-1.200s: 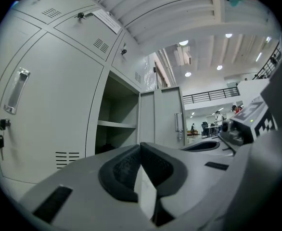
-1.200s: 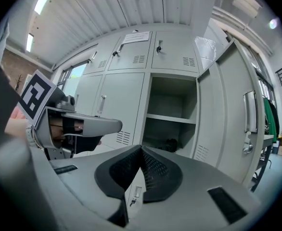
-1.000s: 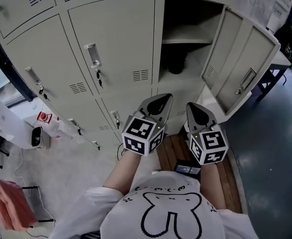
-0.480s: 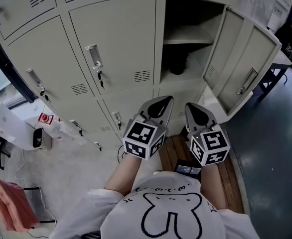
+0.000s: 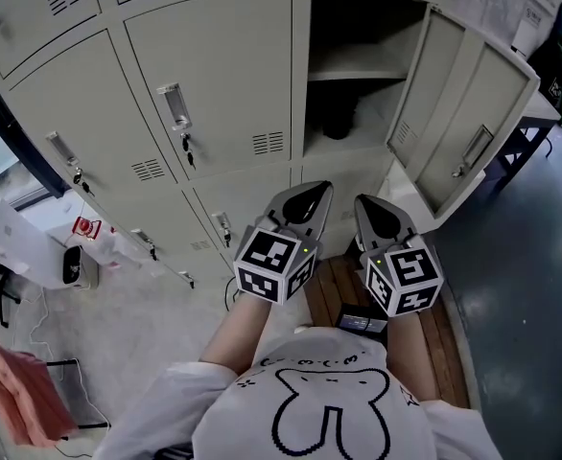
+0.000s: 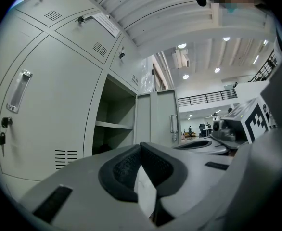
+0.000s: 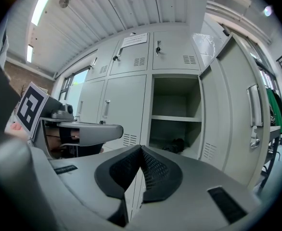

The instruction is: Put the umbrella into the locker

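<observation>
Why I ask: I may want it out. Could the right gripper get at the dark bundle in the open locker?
Probably yes: the door stands open, nothing lies before the dark bundle under the shelf, and the right gripper faces it, though its shut jaws must open.

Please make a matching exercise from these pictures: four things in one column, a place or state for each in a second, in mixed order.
1 beige metal locker door
2 small dark object
3 left gripper
4 pink cloth

A jaws shut, nothing between them
B lower left corner of head view
C swung open
D below the pale shelf

Pairs: 1-C, 2-D, 3-A, 4-B
</observation>
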Demonstrator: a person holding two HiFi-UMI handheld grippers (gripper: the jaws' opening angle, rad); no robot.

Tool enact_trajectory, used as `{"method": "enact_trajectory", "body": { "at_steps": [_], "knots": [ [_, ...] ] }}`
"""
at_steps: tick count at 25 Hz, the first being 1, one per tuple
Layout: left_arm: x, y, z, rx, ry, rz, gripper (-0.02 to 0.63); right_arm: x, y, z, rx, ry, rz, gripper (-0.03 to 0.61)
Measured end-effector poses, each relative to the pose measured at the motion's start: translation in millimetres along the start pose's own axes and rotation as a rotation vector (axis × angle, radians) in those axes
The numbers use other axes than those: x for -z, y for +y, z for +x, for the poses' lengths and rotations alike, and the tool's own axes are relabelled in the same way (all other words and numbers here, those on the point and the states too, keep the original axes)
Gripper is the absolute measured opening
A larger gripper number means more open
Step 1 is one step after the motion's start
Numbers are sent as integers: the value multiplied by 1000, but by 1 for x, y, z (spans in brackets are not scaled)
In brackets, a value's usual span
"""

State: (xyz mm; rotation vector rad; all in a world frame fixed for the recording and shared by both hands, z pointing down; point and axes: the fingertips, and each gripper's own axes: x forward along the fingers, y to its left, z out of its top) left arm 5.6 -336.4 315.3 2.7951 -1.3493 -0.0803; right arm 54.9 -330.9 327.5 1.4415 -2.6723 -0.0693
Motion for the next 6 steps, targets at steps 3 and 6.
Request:
{"method": "enact_trajectory", "body": {
  "at_steps": [3,6],
  "knots": [
    [1,-1,1,0,3,-5,9,1,-1,-1,-2,3,2,21],
    [1,-1,2,-2,3,-11,9,2,-2,-2,-8,8,4,21]
  ]
}}
